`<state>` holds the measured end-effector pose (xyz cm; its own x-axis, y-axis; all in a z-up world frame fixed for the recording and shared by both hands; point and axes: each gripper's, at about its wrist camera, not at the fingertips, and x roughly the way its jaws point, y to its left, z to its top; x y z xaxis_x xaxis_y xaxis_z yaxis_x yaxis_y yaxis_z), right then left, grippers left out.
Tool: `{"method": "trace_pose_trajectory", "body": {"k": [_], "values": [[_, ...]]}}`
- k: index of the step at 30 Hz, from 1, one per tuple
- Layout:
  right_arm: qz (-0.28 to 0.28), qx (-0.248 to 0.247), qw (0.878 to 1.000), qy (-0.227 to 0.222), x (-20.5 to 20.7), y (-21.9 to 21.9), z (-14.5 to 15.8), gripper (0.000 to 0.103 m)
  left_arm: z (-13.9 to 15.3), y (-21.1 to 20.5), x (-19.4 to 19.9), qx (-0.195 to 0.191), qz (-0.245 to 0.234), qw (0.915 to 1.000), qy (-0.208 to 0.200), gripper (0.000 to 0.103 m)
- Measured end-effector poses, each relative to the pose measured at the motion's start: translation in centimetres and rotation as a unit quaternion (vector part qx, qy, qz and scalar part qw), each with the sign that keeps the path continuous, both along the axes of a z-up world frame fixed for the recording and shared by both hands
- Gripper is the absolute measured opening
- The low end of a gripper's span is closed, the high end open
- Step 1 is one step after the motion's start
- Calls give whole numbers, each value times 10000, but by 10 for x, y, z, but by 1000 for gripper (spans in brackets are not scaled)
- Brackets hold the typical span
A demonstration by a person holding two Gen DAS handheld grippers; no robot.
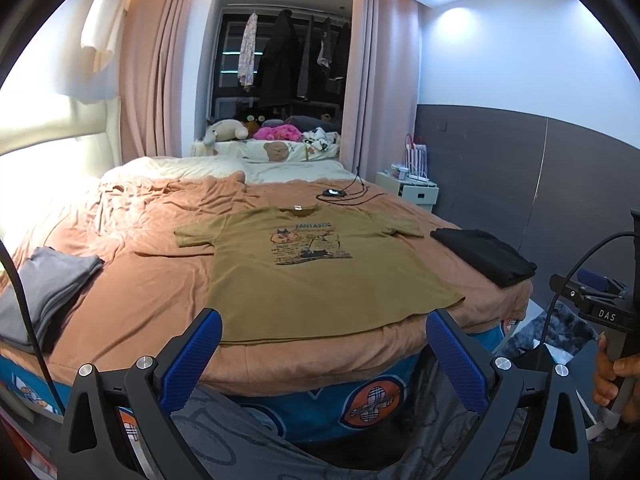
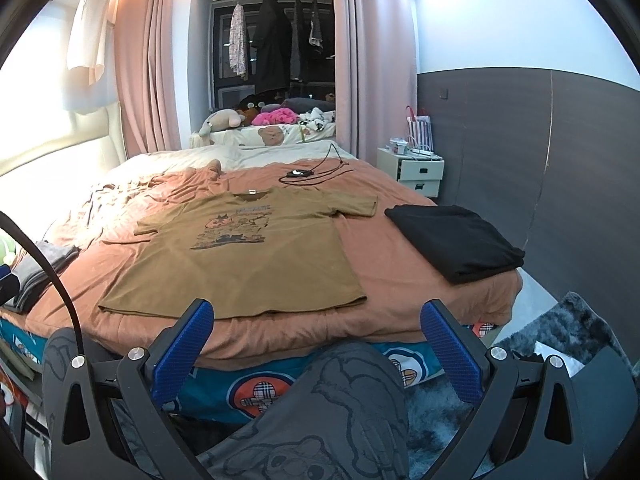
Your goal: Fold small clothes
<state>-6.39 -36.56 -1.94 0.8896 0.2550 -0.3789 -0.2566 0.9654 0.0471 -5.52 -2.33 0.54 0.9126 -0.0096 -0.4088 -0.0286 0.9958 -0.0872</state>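
the left gripper (image 1: pixel 324 344) hangs short of the bed's near edge with its blue, ribbed pads (image 1: pixel 192 356) spread wide and nothing between them. the right gripper (image 2: pixel 320 340) sits the same way, jaws wide apart and empty, above the person's grey printed trouser leg (image 2: pixel 340 412). in the left wrist view the right hand (image 1: pixel 612 376) grips a black handle at the frame's edge.

ahead, the olive-brown t-shirt (image 1: pixel 320 276) lies flat and face up on the soft, wrinkled orange blanket (image 1: pixel 132 292), sleeves out to both sides, collar away from the grippers, hem near the bed's near edge. a dark cartoon print (image 1: pixel 308 246) covers its chest.

to the left on the blanket rests a folded grey garment (image 1: pixel 44 284), layered at its edge; to the right a folded black garment (image 2: pixel 456 240), matte and squarish. beyond the collar a small black device with a looping cable (image 2: pixel 304 173) lies on the blanket. a white two-drawer nightstand (image 2: pixel 420 174) stands beside the bed, its top cluttered with small items too small to make out.
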Motion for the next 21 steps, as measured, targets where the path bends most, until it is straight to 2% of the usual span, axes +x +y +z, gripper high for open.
{"method": "trace_pose_trajectory", "body": {"k": [21], "values": [[-26,12,10000,41,4,5,-2,103,-8,2,-6,-100,55,9999,-16,103]]}}
